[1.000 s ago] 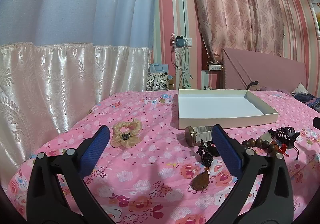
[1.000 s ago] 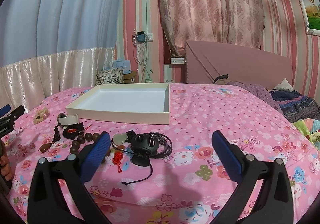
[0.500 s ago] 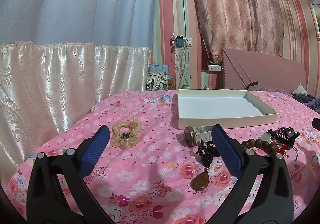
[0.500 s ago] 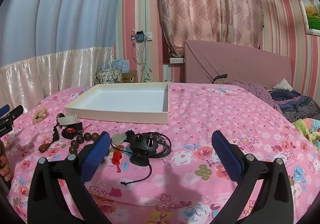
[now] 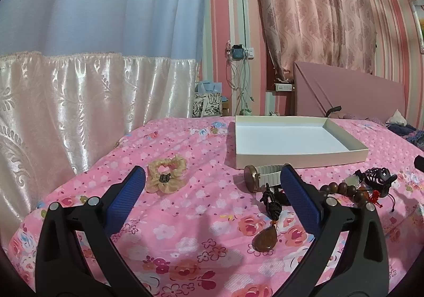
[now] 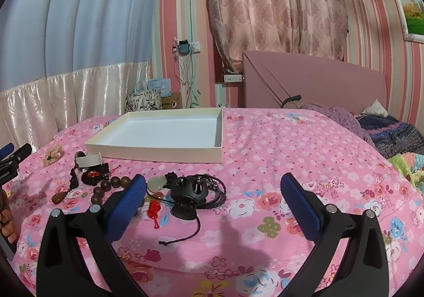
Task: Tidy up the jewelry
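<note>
The left gripper [image 5: 212, 199] hangs over the pink floral bedspread [image 5: 185, 230] with its blue-padded fingers spread wide and nothing between them. The right gripper [image 6: 213, 202] is spread just as wide and also holds nothing.

The jewelry lies loose on the bedspread in front of a shallow cream tray [image 6: 159, 155] with a white floor and nothing in it; in the left wrist view the tray sits right of centre, in the right wrist view left of centre.

In the left wrist view a beige ruffled scrunchie [image 5: 166, 177] with a small dark tag lies alone at centre left, well apart from the rest. Just in front of the tray's near wall lies a watch [image 5: 258, 177] with a round gold-toned case and a white ribbed strap. Below it runs a black knotted cord ending in a brown teardrop pendant [image 5: 265, 240].

In the right wrist view, lower centre, a black hair claw [image 6: 189, 192] rests on a coil of dark cord, beside a pale translucent stone [image 6: 157, 182] and a red knotted charm [image 6: 154, 209]. Large brown wooden beads [image 6: 106, 185] curve at its left.
</note>
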The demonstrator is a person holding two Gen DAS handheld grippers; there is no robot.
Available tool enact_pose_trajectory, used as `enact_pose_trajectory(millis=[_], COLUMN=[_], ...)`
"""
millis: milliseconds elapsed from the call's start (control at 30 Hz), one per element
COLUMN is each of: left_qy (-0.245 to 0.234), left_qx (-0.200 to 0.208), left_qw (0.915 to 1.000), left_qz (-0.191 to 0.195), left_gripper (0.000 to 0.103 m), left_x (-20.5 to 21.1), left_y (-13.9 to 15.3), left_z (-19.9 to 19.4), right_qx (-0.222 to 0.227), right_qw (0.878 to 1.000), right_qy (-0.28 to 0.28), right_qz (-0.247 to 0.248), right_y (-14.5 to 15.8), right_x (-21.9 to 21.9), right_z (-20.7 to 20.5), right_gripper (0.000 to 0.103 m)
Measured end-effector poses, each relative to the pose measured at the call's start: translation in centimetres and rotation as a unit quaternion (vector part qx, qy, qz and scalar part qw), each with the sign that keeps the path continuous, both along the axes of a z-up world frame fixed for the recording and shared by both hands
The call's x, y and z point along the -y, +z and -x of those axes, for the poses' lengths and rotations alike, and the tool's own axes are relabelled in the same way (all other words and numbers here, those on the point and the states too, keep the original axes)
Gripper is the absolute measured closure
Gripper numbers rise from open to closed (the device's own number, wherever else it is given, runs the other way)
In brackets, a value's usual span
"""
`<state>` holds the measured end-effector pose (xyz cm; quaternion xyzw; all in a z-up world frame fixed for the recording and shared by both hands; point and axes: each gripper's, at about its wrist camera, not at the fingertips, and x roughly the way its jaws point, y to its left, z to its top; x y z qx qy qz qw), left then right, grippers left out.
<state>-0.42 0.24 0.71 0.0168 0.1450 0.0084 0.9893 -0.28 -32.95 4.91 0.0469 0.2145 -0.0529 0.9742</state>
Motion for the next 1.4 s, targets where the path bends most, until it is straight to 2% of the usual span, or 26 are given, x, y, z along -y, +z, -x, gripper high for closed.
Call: enact_pose_trajectory(millis=[133, 467, 600, 767, 933, 1033, 1167, 1267, 1300, 1367, 1400], left_qy=[0.001, -0.001, -0.034, -0.039, -0.061, -0.072, -0.078, -0.080, -0.077, -0.076, -0.075], left_qx=[-0.005, -0.012, -0.023, -0.036, -0.051, -0.089, -0.149, -0.190, -0.199, -0.210, -0.214], left_qw=[0.9999, 0.9998, 0.9991, 0.9985, 0.9968, 0.9934, 0.9857, 0.9782, 0.9764, 0.9740, 0.9732], left_qz=[0.014, 0.019, 0.013, -0.005, -0.003, 0.008, 0.013, 0.025, 0.029, 0.040, 0.040], left_gripper=[0.003, 0.003, 0.003, 0.003, 0.003, 0.003, 0.003, 0.003, 0.003, 0.003, 0.003], left_x=[-0.4, -0.5, 0.0, 0.9, 1.6, 2.6, 4.4, 5.1, 5.2, 5.2, 5.4], left_y=[-0.2, -0.7, -0.7, -0.9, -0.4, -0.4, -2.0, -3.1, -3.4, -3.8, -4.0], left_z=[-0.3, -0.5, -0.9, -1.5, -3.1, -5.5, -9.4, -11.8, -12.4, -13.2, -13.5], right_qx=[-0.002, -0.022, -0.030, -0.032, -0.069, -0.081, -0.107, -0.150, -0.166, -0.182, -0.195], right_qw=[1.000, 1.000, 1.000, 0.999, 0.997, 0.996, 0.994, 0.988, 0.985, 0.982, 0.979], right_qy=[-0.002, -0.002, -0.006, 0.001, 0.017, 0.027, 0.022, 0.014, 0.018, 0.029, 0.042], right_qz=[-0.002, -0.001, 0.003, 0.011, -0.004, -0.006, -0.009, -0.020, -0.032, -0.042, -0.043], right_y=[0.2, -0.1, -0.1, 0.0, -0.4, -0.7, -1.5, -2.7, -3.2, -3.6, -4.1], right_x=[-0.3, 0.2, -0.1, -0.4, -1.1, -1.7, -1.5, -0.9, -0.7, -0.7, -0.9], right_z=[0.2, -0.5, -0.8, -1.0, -2.6, -4.1, -6.7, -8.7, -9.2, -9.8, -10.2], right_gripper=[0.002, 0.002, 0.002, 0.002, 0.002, 0.002, 0.002, 0.003, 0.004, 0.023, 0.043])
